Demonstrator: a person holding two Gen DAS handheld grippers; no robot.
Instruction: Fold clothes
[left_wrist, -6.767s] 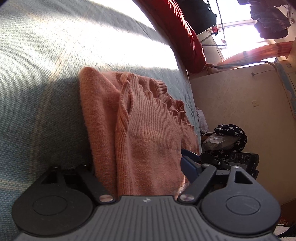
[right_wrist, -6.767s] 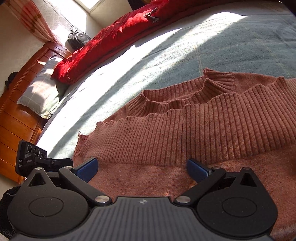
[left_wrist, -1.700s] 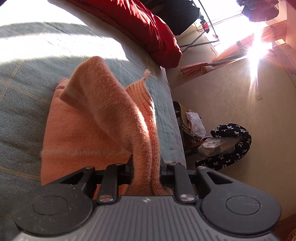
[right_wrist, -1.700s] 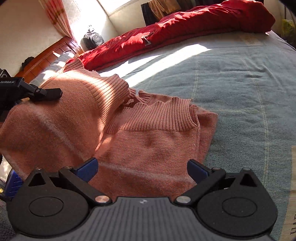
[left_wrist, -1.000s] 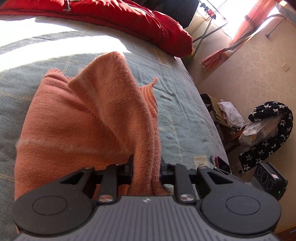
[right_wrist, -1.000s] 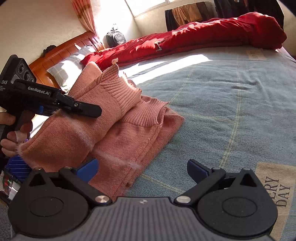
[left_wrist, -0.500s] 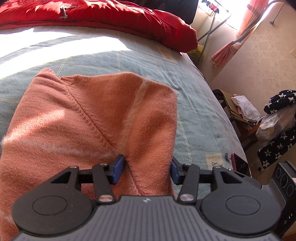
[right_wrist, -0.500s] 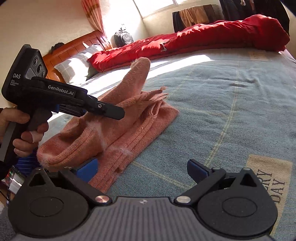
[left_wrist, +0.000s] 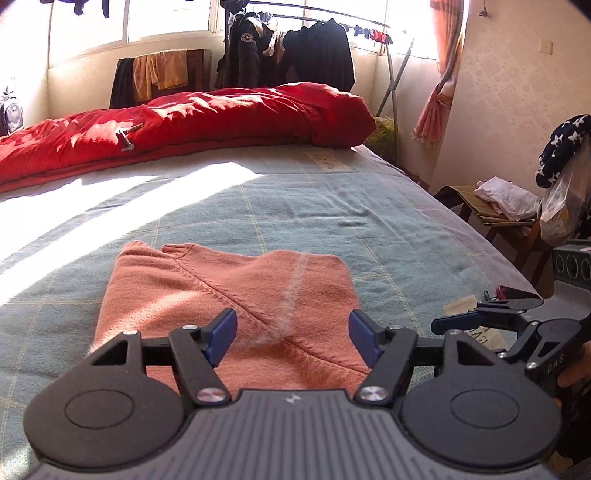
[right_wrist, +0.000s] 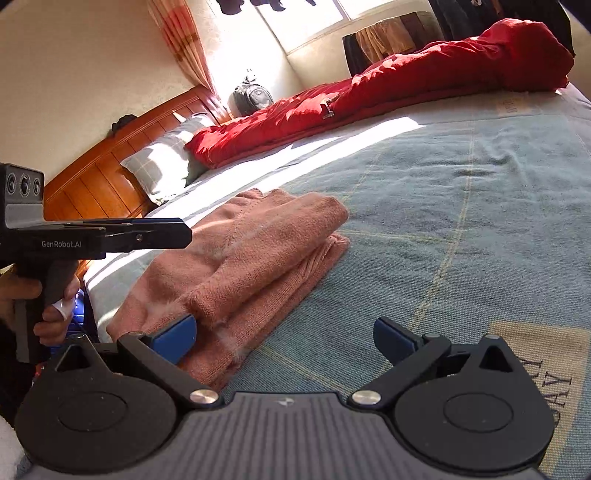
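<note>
Both of your grippers stand wide open with nothing between their blue pads. Your left gripper (left_wrist: 291, 334) hovers over the near edge of the pink sweater (left_wrist: 225, 291), its fingers spread to either side of the diagonal seam but gripping no cloth. Your right gripper (right_wrist: 284, 338) sits low at the sweater's side, its left pad (right_wrist: 175, 338) close against the fuzzy edge of the stacked layers, its right pad over bare blanket; whether that left pad touches the knit, you cannot tell.

From your right wrist view, the sweater (right_wrist: 251, 258) lies folded into a compact bundle, upper layer draped over lower, near the edge of the blue-grey checked blanket (right_wrist: 461, 206). Your left gripper (right_wrist: 147, 232) shows there from the side, held level above the bundle's near end.

Farther out, a red duvet (left_wrist: 184, 122) lies bunched along the far side of the bed, with a checked pillow (right_wrist: 162, 162) against the wooden headboard (right_wrist: 99, 177).
</note>
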